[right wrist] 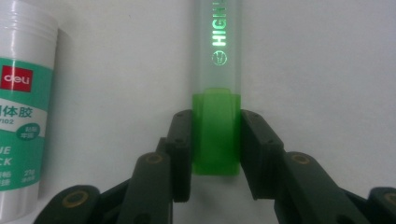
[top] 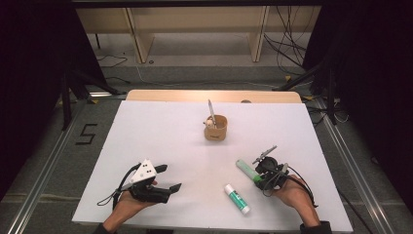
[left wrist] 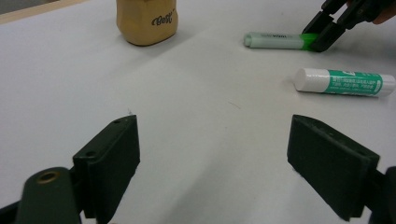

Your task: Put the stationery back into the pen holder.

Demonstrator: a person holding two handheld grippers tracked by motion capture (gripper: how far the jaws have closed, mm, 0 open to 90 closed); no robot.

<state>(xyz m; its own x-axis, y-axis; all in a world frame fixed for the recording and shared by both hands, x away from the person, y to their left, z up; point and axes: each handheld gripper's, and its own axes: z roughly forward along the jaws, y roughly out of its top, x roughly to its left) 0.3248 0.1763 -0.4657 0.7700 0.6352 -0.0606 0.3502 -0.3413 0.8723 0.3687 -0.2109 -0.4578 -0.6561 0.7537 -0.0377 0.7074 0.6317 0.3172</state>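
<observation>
A green highlighter [top: 247, 170] [left wrist: 275, 40] [right wrist: 217, 70] lies on the white table [top: 170, 146], and my right gripper [top: 260, 178] [right wrist: 215, 144] is shut on its bright green end cap, both jaws pressed against its sides. A white and green glue stick [top: 237, 198] [left wrist: 343, 82] [right wrist: 21, 107] lies just left of it. A tan cup [top: 215, 128] [left wrist: 147, 21] stands at the table's middle back with a pen [top: 211, 111] upright in it. My left gripper [top: 168, 178] [left wrist: 212, 163] hovers open at the front left, nothing between its jaws.
The white sheet covers a wooden table [top: 214, 95] whose far edge shows beyond it. Black stands and cables [top: 292, 48] sit on the floor behind. Bare white surface stretches between my left gripper and the cup.
</observation>
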